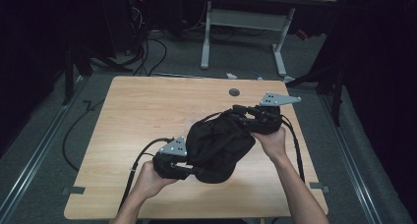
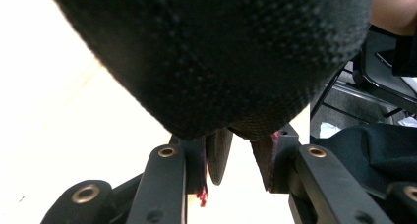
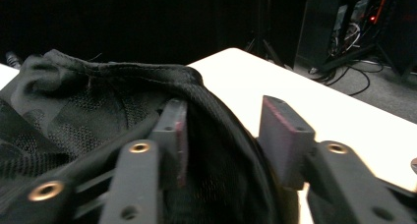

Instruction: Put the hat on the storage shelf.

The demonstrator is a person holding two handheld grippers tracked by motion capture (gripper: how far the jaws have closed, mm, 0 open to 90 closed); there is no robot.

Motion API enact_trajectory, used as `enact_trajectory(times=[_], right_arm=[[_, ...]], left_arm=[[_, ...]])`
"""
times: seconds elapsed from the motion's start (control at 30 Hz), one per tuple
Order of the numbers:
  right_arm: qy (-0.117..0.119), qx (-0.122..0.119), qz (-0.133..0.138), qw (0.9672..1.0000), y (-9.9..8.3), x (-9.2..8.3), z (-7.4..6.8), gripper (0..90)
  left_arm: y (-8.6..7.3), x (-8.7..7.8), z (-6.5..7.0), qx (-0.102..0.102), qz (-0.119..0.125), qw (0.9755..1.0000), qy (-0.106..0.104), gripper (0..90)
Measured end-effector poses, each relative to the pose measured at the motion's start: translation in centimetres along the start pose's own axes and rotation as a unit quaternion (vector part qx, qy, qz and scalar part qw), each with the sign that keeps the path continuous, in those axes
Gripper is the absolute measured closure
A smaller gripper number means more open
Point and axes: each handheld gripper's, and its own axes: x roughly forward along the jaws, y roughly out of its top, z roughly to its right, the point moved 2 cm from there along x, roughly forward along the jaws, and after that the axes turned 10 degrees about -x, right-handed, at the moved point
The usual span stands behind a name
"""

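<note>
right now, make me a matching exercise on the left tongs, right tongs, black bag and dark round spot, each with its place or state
1 left tongs
2 right tongs
3 black bag
4 dark round spot

a near the table far edge
b open, astride the bag's rim
c shut on the bag's fabric
d spans between both tongs

Pairs: 1-c, 2-b, 3-d, 4-a

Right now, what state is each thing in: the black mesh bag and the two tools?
black mesh bag: crumpled, bunched between the two tools over the wooden table, mouth edge toward the right tool.
left tool: shut, pinching a fold at the bag's lower end.
right tool: open, bag rim lying between its jaws, far pad clear of the fabric.
</note>
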Motion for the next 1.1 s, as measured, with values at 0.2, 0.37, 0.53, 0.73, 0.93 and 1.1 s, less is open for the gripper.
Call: enact_trajectory(times=[0.2, 0.37, 0.53, 0.73, 0.93, 1.1], right_arm=[[-0.01, 0.008, 0.009, 0.9999, -0.2, -1.2, 0.3, 44.5], [-0.029, 0.014, 0.004, 0.9995, -0.9, -2.1, 0.6, 43.9], [-0.054, 0.009, -0.017, 0.9984, -1.7, -2.4, 0.4, 45.9], [-0.07, 0.021, -0.054, 0.9959, -3.6, -2.4, 0.4, 47.7], [-0.075, 0.02, -0.077, 0.994, -5.0, -2.4, 0.1, 47.6], [-0.079, 0.036, -0.099, 0.9913, -7.0, -2.4, 0.2, 47.1]], left_arm=[[0.3, -0.7, -0.3, -0.002, 0.021, 0.9997, 0.012, 69.1], [0.7, -1.4, -0.7, -0.014, 0.044, 0.9987, 0.024, 69.0], [0.9, -1.7, -0.8, -0.015, 0.06, 0.9974, 0.038, 68.8], [1.4, -2.2, -0.9, -0.02, 0.081, 0.9955, 0.045, 68.7], [1.7, -2.8, -0.6, -0.015, 0.101, 0.9937, 0.047, 69.0], [1.9, -3.1, -0.4, -0.009, 0.116, 0.9921, 0.049, 69.7]])
